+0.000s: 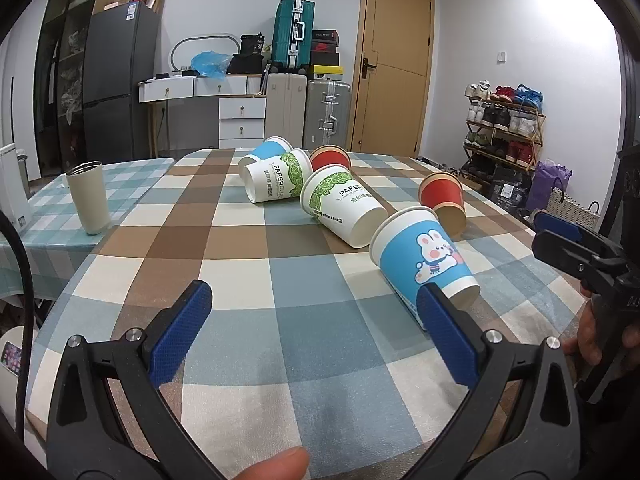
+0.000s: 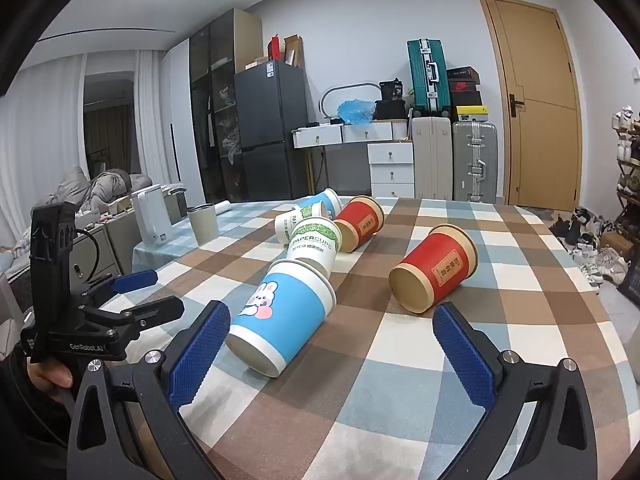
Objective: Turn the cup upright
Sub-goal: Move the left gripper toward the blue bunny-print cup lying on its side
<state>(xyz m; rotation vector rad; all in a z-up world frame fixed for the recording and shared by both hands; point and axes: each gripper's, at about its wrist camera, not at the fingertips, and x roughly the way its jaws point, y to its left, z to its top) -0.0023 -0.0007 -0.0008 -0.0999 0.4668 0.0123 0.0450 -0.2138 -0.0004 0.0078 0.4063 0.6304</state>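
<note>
Several paper cups lie on their sides on the checked tablecloth (image 1: 240,320). Nearest is a blue cup with a rabbit (image 1: 424,256), also in the right wrist view (image 2: 284,320). Behind it lie a white and green cup (image 1: 344,208), a red cup (image 1: 442,200), another white and green cup (image 1: 276,178), a red cup (image 1: 330,158) and a blue cup (image 1: 264,150). My left gripper (image 1: 316,320) is open and empty, just short of the rabbit cup. My right gripper (image 2: 332,340) is open and empty, with the rabbit cup beside its left finger. The right gripper also shows at the left wrist view's right edge (image 1: 568,236).
A beige tumbler (image 1: 89,198) stands upright on the table's left part. A white appliance (image 2: 152,216) stands beyond it. The table's right edge drops to the floor with a shoe rack (image 1: 504,128). Suitcases (image 1: 308,112), drawers and a door stand behind the table.
</note>
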